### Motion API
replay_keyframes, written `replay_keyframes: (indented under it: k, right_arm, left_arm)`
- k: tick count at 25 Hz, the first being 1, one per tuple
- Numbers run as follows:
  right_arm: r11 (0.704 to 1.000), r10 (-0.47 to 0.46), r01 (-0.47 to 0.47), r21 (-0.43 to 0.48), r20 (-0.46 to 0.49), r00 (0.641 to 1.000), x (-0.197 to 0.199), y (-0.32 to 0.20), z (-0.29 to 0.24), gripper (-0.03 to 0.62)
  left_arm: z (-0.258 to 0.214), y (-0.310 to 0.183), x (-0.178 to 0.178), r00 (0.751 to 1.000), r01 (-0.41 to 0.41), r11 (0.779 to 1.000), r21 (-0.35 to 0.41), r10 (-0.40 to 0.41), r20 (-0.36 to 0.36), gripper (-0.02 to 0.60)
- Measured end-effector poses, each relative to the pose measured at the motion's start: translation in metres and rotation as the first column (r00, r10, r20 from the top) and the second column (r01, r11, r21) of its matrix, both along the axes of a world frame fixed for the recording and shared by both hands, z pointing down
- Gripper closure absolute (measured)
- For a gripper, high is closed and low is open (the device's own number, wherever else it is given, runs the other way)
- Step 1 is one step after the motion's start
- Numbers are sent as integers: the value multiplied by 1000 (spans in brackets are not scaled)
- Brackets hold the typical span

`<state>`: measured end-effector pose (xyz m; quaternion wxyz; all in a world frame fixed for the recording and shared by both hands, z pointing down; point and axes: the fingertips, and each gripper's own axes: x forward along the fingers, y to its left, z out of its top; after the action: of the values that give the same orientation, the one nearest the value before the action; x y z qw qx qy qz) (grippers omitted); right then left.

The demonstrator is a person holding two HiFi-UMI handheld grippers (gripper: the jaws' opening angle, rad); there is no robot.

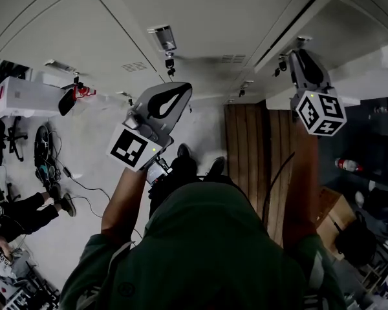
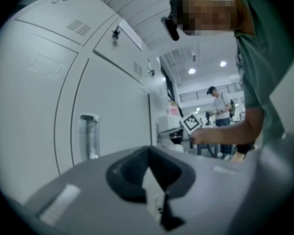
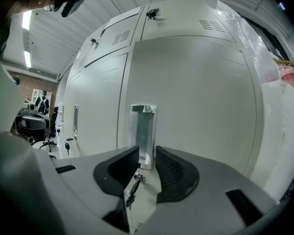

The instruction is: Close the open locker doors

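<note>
Since my right gripper [image 3: 146,155] stands part open, gripping nothing — only a key [image 3: 133,184] between its jaws — this door [image 3: 196,97] looks shut. My left gripper [image 2: 148,153] is closed, empty. Other doors seem flush — little left, I judge.

You face lockers [image 3: 196,106] of smooth matt painted metal with a shinier bare-metal handle [image 3: 143,131], while the pads [image 3: 174,173] of your right gripper [image 3: 147,156] are ribbed matt black.
</note>
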<state>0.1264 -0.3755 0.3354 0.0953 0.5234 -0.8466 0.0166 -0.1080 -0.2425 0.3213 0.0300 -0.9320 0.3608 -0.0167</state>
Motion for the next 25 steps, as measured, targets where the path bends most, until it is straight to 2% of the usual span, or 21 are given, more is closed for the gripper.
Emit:
replay_keyframes:
  k: [3,8,10,12,15,18,22,25]
  right_arm:
    - [998,6,-5,-69,8,1000,-5,5,24,477]
    - [979,32,-27,-200,19,999,-4,15,66,477]
    - [977,28,-22,-212,24,999,-6,15,73,530]
    - [979,24,-23,-202,4,1000,-8,14,75,533]
    - [985,16,-36,-169,-115,993,-12,13,76,534]
    - [991,14,-50,-125,-278,961,-14,12,77,534]
    - [996,23,-59,-64,-454,891,-15,12,78,536]
    - [998,46,-68,-15,-590,806,-14,12,78,536]
  left_arm:
    - [1,0,-1,1000,6,1000,2,-6,1,581]
    - [1,1,-1,1000,8,1000,0,-8,1,581]
    - [2,1,-1,1000,7,1000,-1,-7,1,581]
    - [3,1,0,1000,4,1000,1,-4,2,581]
    - [3,1,2,1000,0,1000,0,0,0,581]
    - [4,1,1,1000,3,1000,-5,-3,-2,581]
    - [7,-1,-3,1000,9,1000,-9,-9,-4,581]
    - [9,-2,-4,1000,11,1000,-14,-11,-4,581]
